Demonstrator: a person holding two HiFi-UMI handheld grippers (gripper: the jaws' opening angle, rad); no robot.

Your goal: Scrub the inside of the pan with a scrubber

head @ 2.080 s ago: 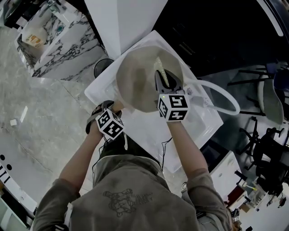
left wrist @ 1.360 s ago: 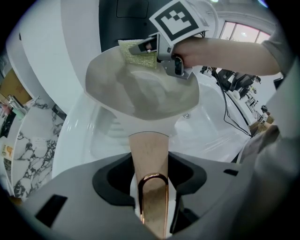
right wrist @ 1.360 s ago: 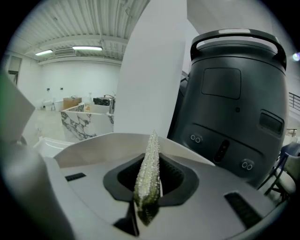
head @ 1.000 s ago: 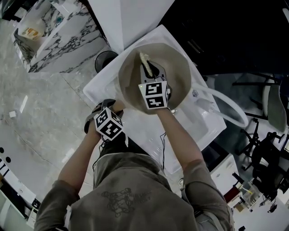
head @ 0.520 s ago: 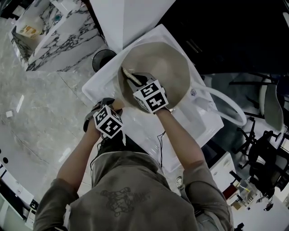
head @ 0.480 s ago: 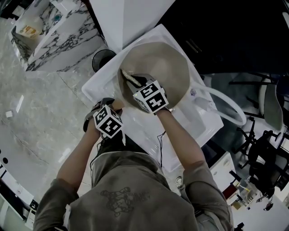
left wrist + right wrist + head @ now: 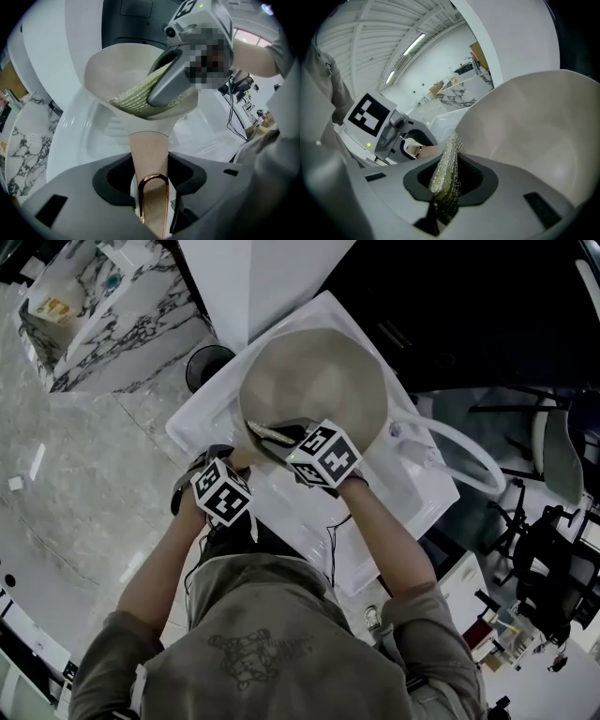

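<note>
The left gripper (image 7: pixel 150 183) is clenching the flat copper-coloured handle (image 7: pixel 147 154) of the pan (image 7: pixel 319 381), with 1 jaw pressing on each side of it. The cream pan is sitting over the white sink (image 7: pixel 200 424), its open side facing up toward the head camera and its handle pointing back at the person.

The right gripper (image 7: pixel 447 187) is reaching into the pan from the near side. Its 2 jaws are closing on a yellow-green mesh scrubber (image 7: pixel 445 176), which is standing on edge between them and sticking out past their tips. In the head view, the scrubber is lying against the inside wall of the pan near the rim, close to where the handle joins. In the left gripper view, the scrubber is pressing flat along the pan's inner surface under the right gripper's grey body.

Both of the person's forearms are stretching forward over the sink's near edge. A marble-patterned bench (image 7: pixel 117 320) is standing well apart at the upper left.
</note>
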